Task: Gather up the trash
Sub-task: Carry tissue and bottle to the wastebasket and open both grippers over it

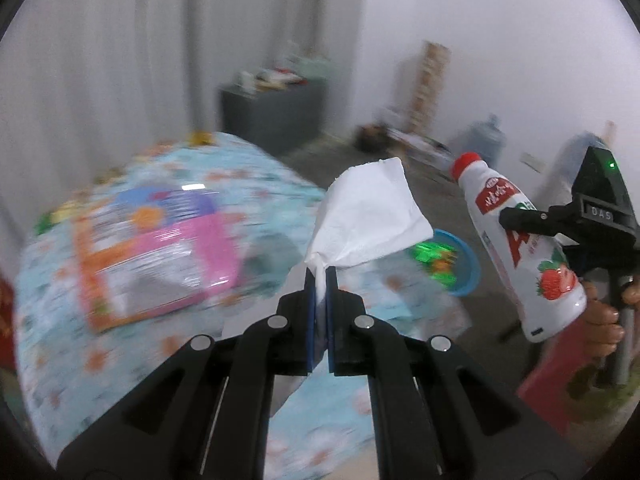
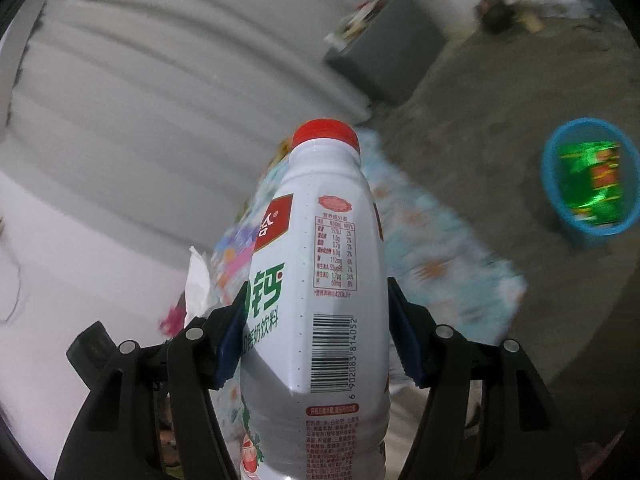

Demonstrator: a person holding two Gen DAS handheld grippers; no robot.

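My left gripper has its blue pads pinched together on a crumpled white paper tissue, which fans out above the fingertips and stands clear of the table. My right gripper is clamped across the middle of a white plastic drink bottle with a red cap, strawberry printed near its base (the barcode faces the right wrist camera), one blue pad on each side of its body. From the left wrist view the bottle hangs tilted, cap up and to the left, with my hand wrapped around the handle below it.

Beneath both grippers lies a table covered in light-blue patterned cloth, with a flat pink and orange plastic package resting on it. On the grey floor beyond the table's edge sits a round blue plastic basket that holds a shiny green wrapper. A dark grey cabinet stands by the curtain, too blurred to read what is on top.
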